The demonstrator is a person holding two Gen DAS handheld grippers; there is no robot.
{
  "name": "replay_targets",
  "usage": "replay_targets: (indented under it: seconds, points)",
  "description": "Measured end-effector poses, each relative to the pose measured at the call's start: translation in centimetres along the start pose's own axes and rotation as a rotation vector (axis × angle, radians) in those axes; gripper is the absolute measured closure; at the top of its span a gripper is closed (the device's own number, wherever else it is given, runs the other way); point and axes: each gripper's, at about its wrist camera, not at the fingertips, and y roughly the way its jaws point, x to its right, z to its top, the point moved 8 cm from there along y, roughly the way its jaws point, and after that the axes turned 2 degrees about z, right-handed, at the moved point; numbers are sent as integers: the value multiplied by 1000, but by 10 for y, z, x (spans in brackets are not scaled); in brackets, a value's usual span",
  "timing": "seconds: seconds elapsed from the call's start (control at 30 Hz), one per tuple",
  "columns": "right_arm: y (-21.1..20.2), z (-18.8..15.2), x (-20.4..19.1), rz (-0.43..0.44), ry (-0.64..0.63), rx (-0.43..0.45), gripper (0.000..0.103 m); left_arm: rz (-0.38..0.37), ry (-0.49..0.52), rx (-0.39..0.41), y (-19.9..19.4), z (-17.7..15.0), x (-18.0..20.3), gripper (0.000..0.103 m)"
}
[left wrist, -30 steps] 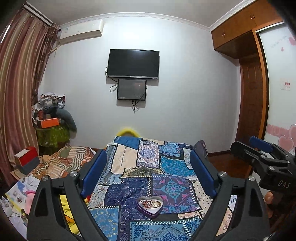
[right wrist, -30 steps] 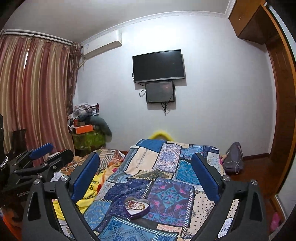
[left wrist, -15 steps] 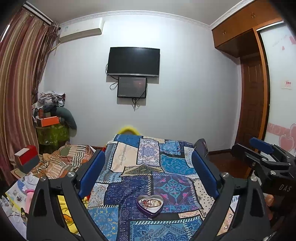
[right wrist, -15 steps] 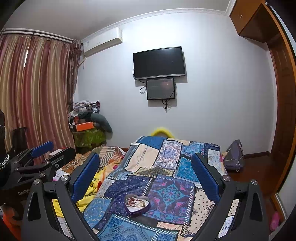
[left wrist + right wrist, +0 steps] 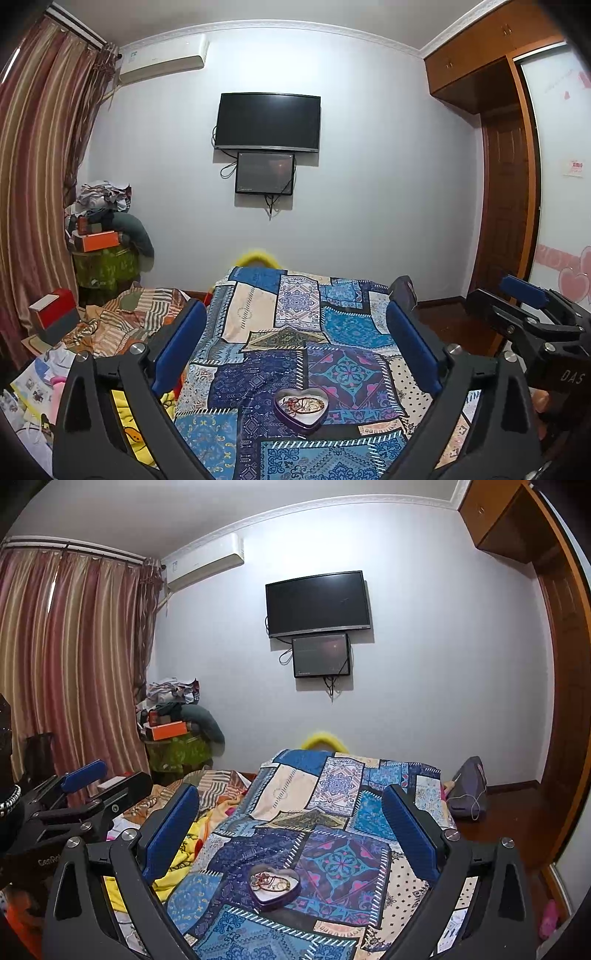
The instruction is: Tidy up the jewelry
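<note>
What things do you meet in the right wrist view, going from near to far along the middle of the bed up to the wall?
Heart-shaped tin holding tangled jewelry → patchwork quilt → yellow object behind the bed's far end → small screen → television.

Blue patchwork quilt (image 5: 295, 332), purple heart tin (image 5: 301, 408), striped maroon curtains (image 5: 74, 657).

Heart-shaped tin (image 5: 301, 408) rests on the bed's patchwork quilt (image 5: 295, 332).
</note>
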Motion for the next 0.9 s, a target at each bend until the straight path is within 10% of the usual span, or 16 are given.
replay_targets:
  seconds: [0.9]
  points:
    - [-3,1,-1,-4,-8,-14,5,-19,-9,-28,5,-3,-2,3]
